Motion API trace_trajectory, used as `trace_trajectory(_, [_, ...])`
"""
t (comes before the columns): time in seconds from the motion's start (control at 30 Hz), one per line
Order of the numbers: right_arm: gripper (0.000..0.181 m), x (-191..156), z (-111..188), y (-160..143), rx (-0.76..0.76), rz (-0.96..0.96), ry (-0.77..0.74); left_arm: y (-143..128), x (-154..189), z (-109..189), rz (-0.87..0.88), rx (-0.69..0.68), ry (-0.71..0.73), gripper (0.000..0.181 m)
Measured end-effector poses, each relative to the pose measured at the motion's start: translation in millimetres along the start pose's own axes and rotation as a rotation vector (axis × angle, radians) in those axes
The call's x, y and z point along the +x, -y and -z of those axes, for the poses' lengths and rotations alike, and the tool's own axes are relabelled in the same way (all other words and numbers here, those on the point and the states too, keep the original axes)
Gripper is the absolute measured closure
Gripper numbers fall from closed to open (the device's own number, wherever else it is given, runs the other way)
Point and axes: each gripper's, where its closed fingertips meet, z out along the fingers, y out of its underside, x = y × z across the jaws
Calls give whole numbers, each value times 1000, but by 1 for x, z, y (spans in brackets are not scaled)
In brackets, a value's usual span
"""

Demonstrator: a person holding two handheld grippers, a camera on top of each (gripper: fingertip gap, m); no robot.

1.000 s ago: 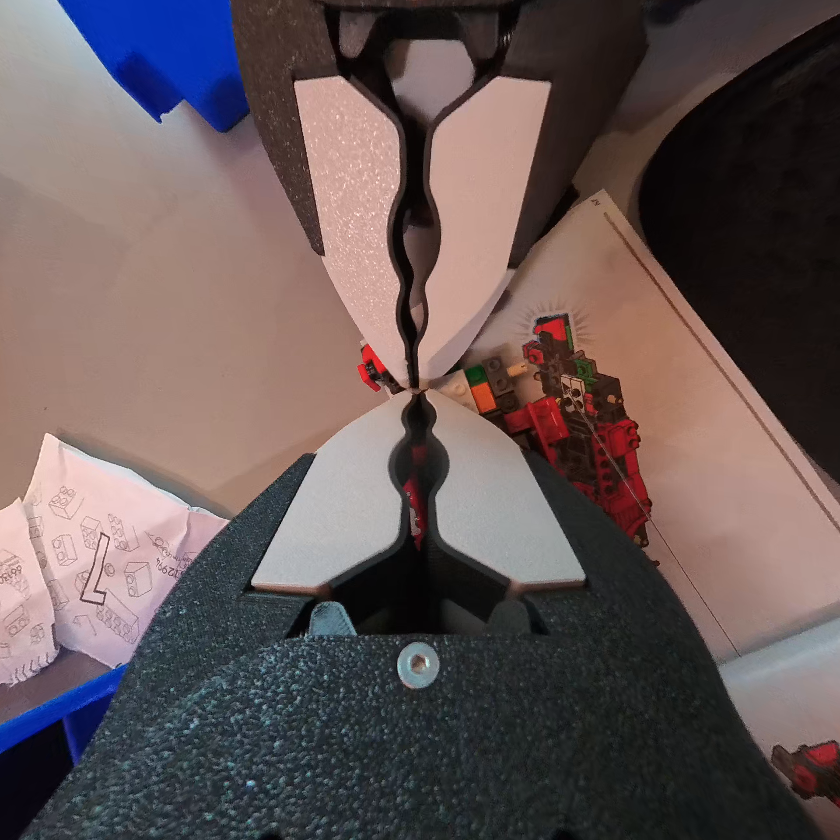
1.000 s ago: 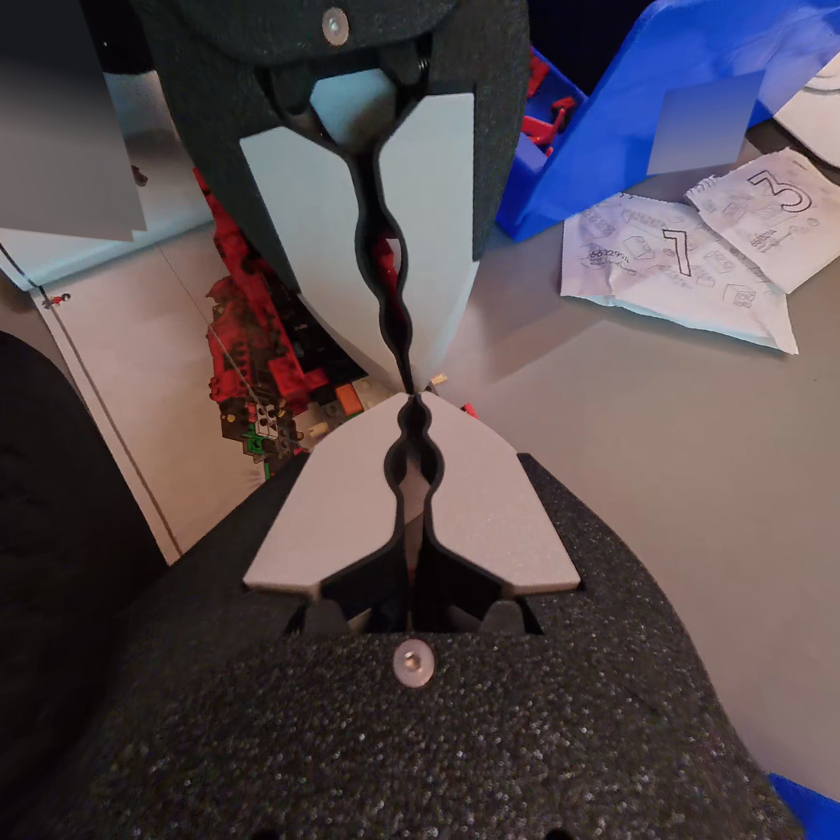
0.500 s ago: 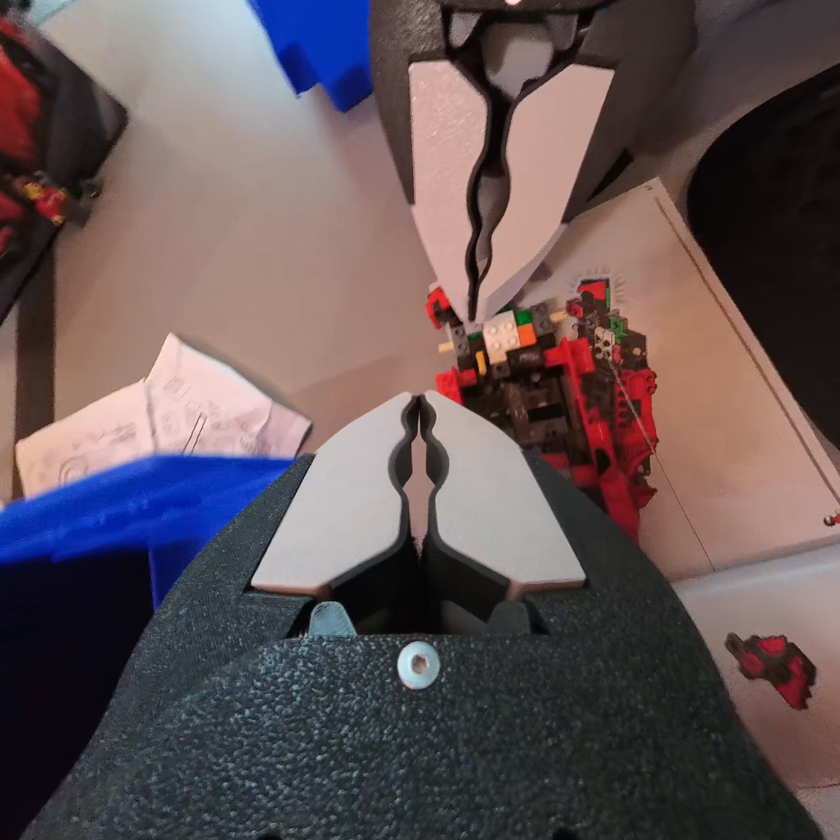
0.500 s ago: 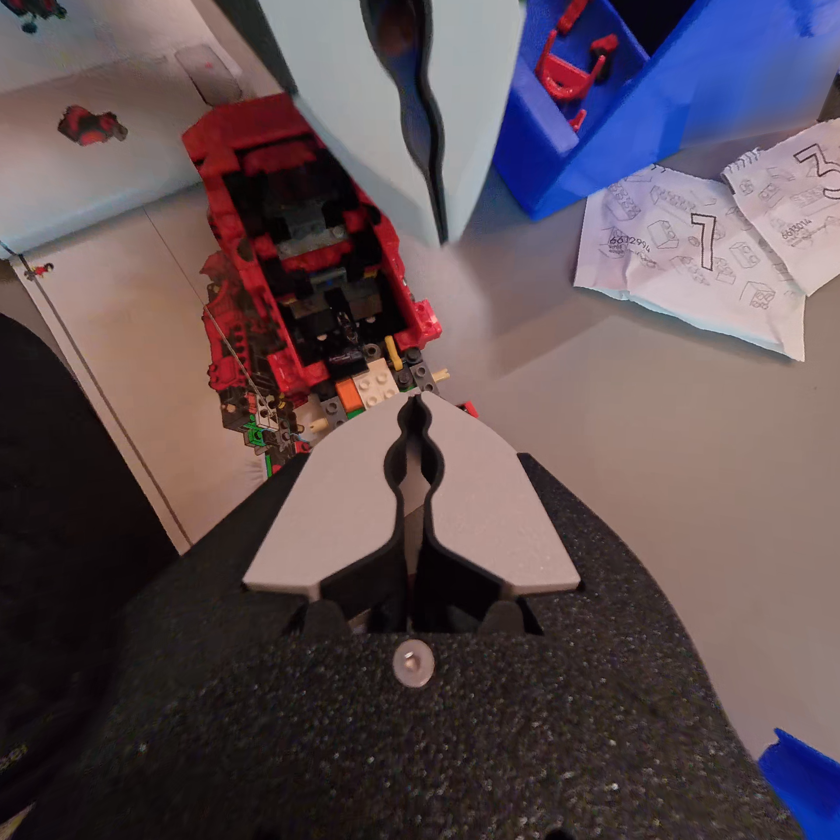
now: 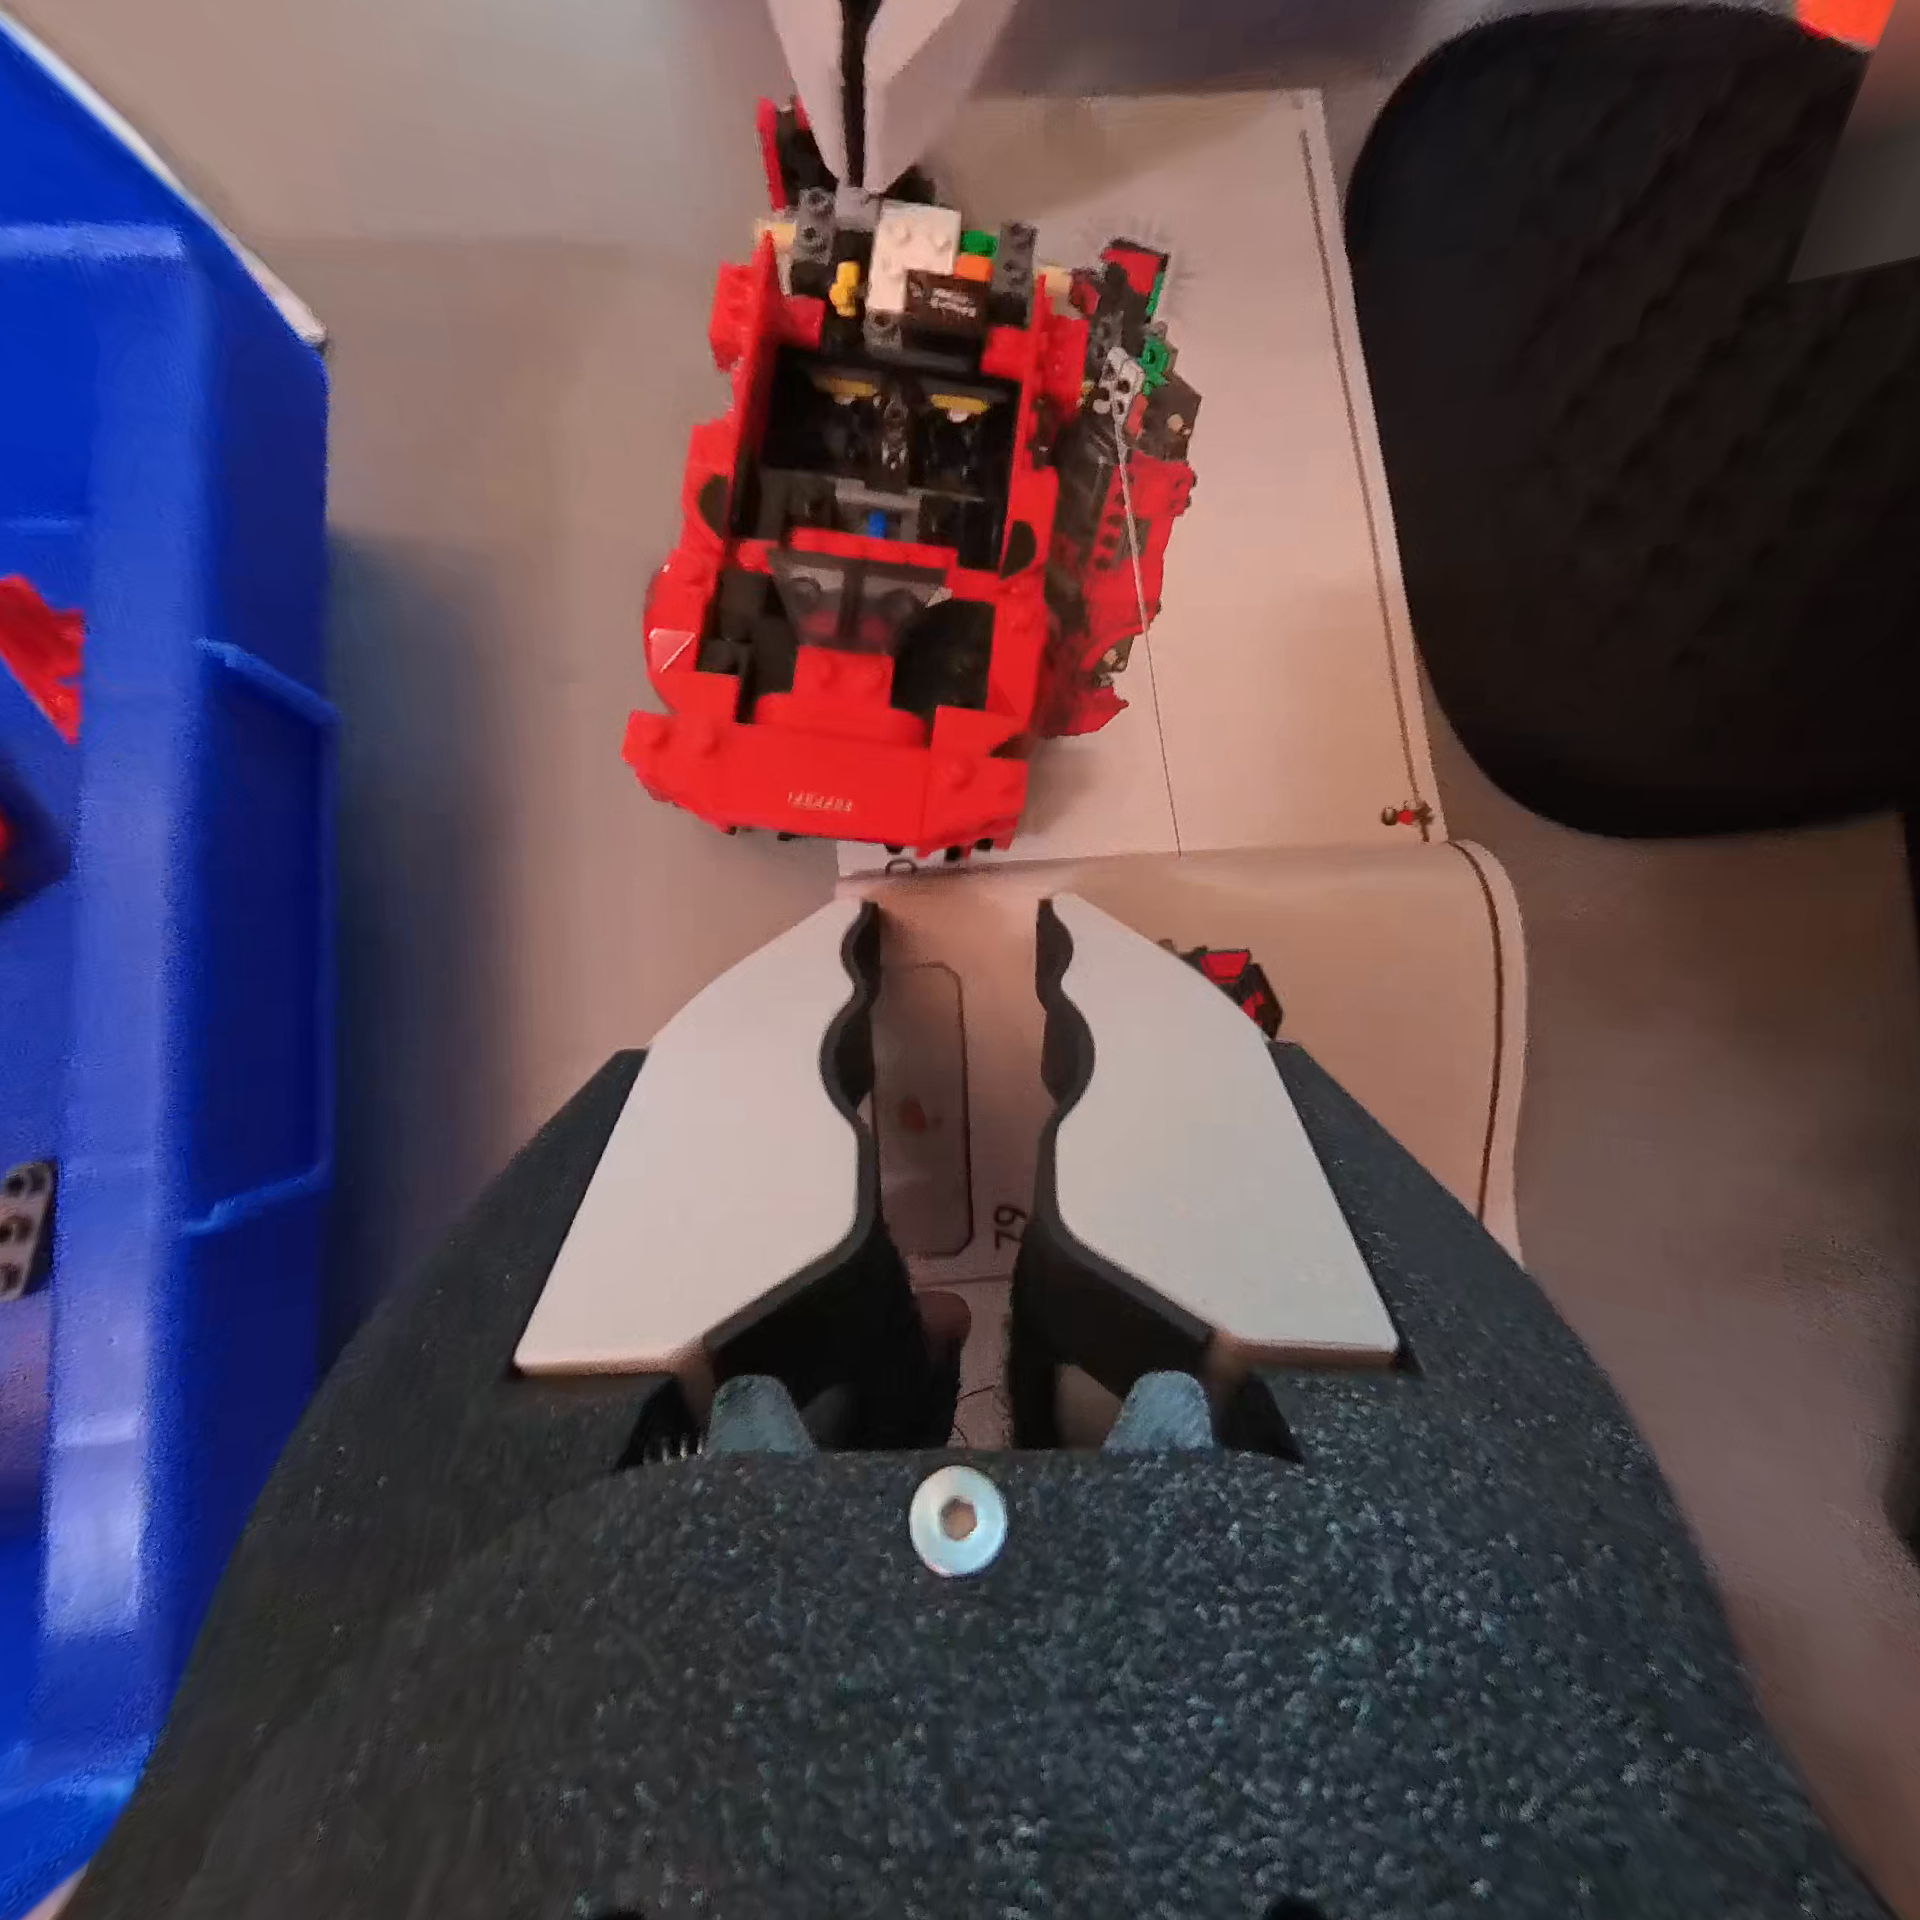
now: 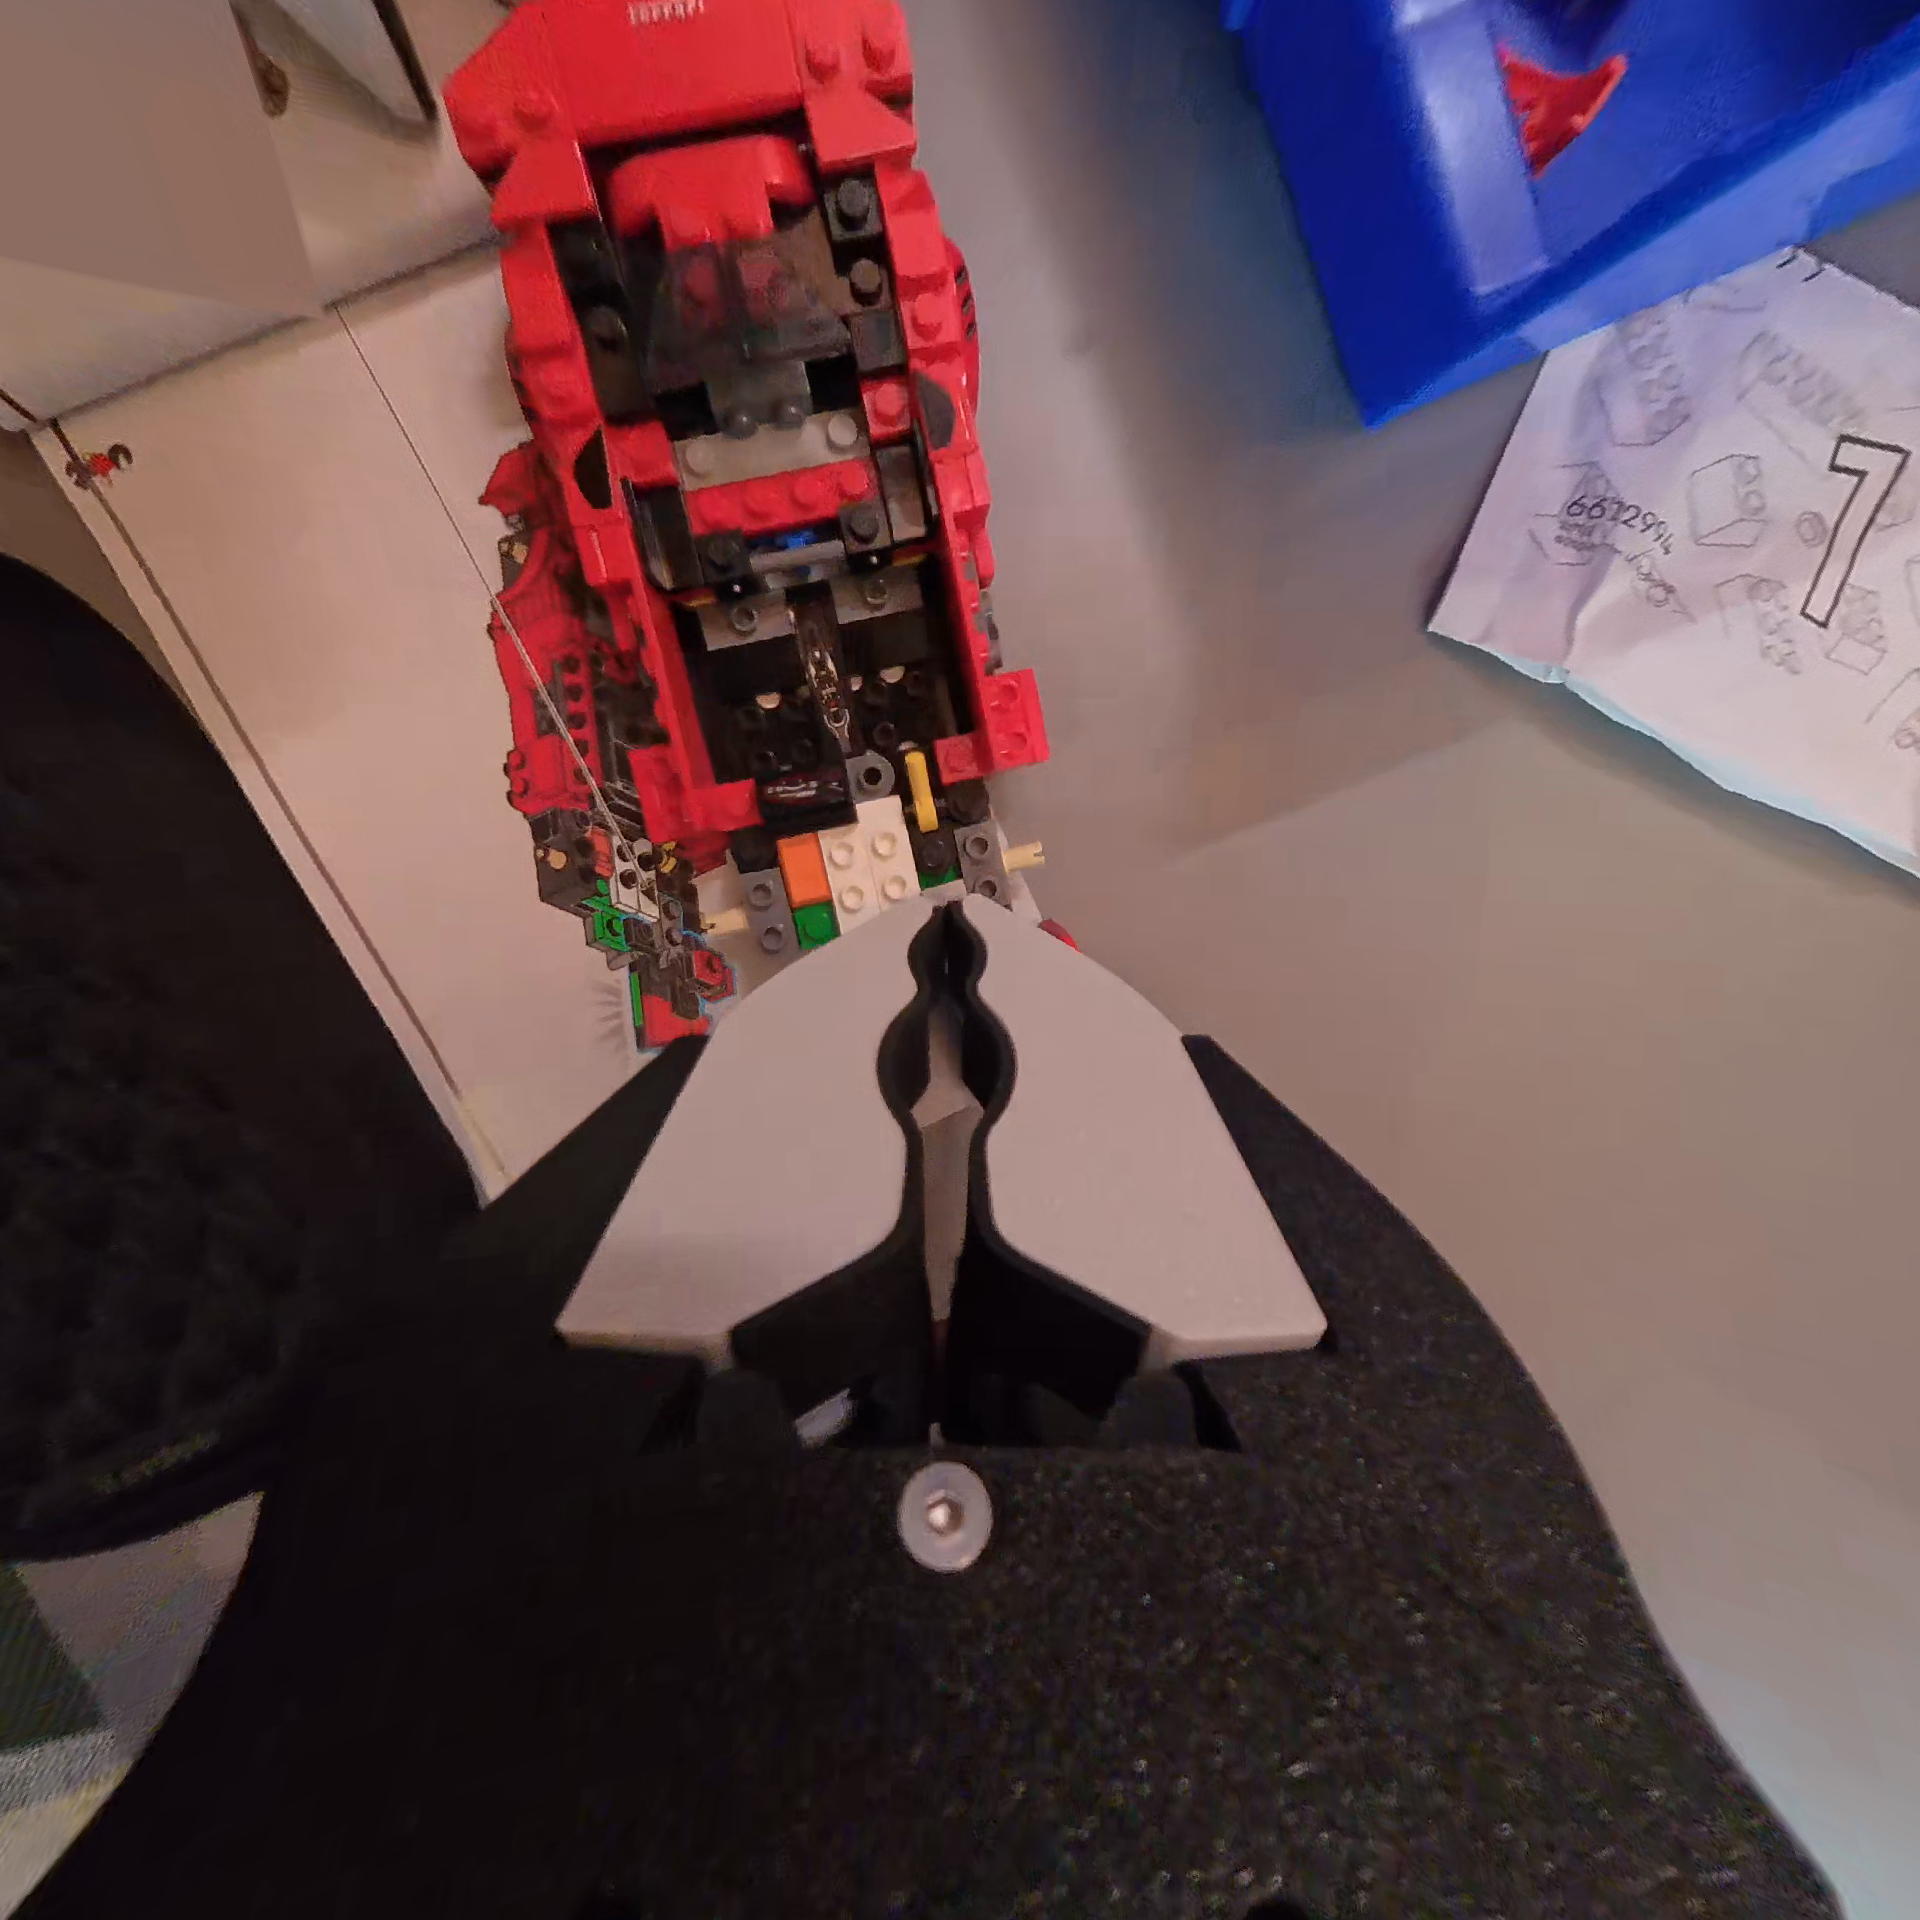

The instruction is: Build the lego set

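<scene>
Your left gripper [image 5: 956, 914] stands parted and empty short of the red car [image 5: 862, 540]; your right gripper [image 6: 951, 914] is closed, tips at its rear.

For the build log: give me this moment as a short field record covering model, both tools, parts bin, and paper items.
model: partly built red and black brick car, partly on the open white instruction booklet
left tool: open, empty, over the booklet short of the car's red end
right tool: shut, tips at the car's white, orange and green end; whether it grips anything cannot be told
parts bin: blue plastic bin with red pieces inside
paper: crumpled white printed bag on the grey table
</scene>
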Motion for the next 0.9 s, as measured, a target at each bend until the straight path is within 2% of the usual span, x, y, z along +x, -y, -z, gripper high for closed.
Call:
trace_trajectory(0.2, [181,-1,-1,2,-51,4,13,6,0,-5,-94,-7,36,154])
trace_trajectory(0.43, [181,-1,-2,2,-91,-14,-7,3,0,-4,-85,-8,37,153])
trace_trajectory(0.5, [181,-1,-2,2,-123,-7,-12,-2,-3,0,-72,-30,45,148])
trace_trajectory(0.7, [181,-1,-2,1,-230,25,-20,-6,-5,26,-64,-22,110,150])
trace_trajectory(0.9, [181,-2,-4,1,-286,28,-9,-14,4,35,-69,19,175,155])
